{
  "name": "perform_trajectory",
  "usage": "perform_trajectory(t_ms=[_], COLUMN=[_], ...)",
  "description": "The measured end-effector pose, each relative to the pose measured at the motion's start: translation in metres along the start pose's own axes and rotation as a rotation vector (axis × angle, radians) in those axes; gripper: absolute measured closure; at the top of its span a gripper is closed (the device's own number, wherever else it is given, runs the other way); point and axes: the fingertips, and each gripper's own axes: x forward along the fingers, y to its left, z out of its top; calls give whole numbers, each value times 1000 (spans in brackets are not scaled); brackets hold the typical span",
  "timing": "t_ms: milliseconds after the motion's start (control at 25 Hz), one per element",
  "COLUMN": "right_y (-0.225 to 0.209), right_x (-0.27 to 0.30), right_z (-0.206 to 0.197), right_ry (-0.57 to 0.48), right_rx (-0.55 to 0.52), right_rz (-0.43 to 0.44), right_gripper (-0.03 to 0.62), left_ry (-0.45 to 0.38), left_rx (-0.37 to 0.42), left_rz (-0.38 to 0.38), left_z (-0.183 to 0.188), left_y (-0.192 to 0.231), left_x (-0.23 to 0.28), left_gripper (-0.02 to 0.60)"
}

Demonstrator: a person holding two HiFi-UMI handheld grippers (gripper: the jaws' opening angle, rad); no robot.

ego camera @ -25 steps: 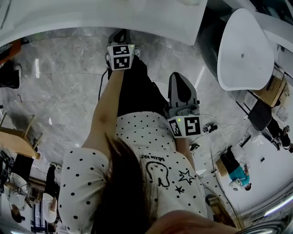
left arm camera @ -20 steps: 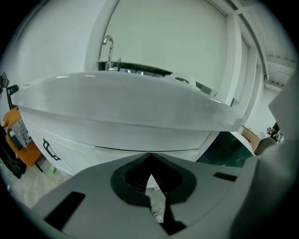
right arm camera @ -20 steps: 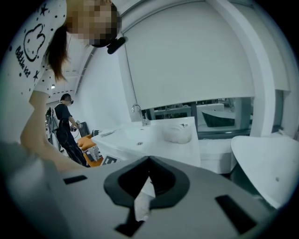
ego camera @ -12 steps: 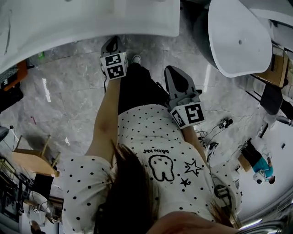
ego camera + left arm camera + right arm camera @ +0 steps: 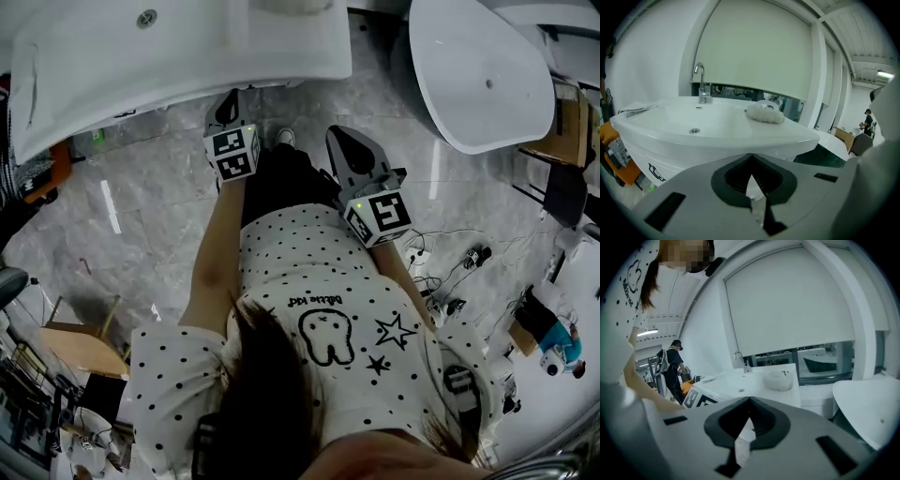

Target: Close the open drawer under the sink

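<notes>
- Head view: steep look down on the white sink (image 5: 187, 56) at top left, drain (image 5: 146, 17) near its far end, a second white basin (image 5: 478, 75) at top right, grey marble floor (image 5: 141, 216) below. Left gripper (image 5: 225, 101) close by the sink's near rim, clenched on nothing. Right gripper (image 5: 343, 142) nearer the body, apart from the sink, likewise clenched and empty. No drawer seen jutting past the rim, and everything beneath masked by the bowl. Loose cables (image 5: 450, 267) on the floor at the right.
- Left gripper view: jaws pressed tight together, nothing between, aimed at the sink's front edge. Faucet (image 5: 700, 84) and a white cloth (image 5: 764, 112) on top. Below the bowl, a strip of white cabinet front (image 5: 642, 154) with a dark mark. The drawer presumably there, but open or shut impossible to tell.
- Right gripper view: jaws together, empty. Sink farther off, the left gripper's marker cube (image 5: 701, 399) at lower left, a bystander (image 5: 672, 366) behind.
- Possible trouble, as a judgement: a drawer left slightly ajar and unnoticed, hidden under the overhanging bowl. Closed tips skidding off a smooth white front on an off-centre push. Too hard a shove and a slam or rebound. Feet catching the cables on a step back.
</notes>
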Motion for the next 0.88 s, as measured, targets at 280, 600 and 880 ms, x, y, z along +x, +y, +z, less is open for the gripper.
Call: perform_trajectory(t_ms=[280, 600, 880], right_y=[-7, -18, -16], right_x=[0, 4, 14], right_z=[11, 23, 28], right_ry=[-43, -81, -84], right_rx=[-10, -23, -79], right_rz=[-1, -25, -6], right_gripper=[579, 579, 579], left_ry=[-61, -123, -184], left_rx=[0, 11, 15], left_rz=[-7, -27, -50], left_z=[26, 56, 80], left_y=[-7, -17, -28], left_x=[-15, -22, -35], left_gripper=[577, 577, 577])
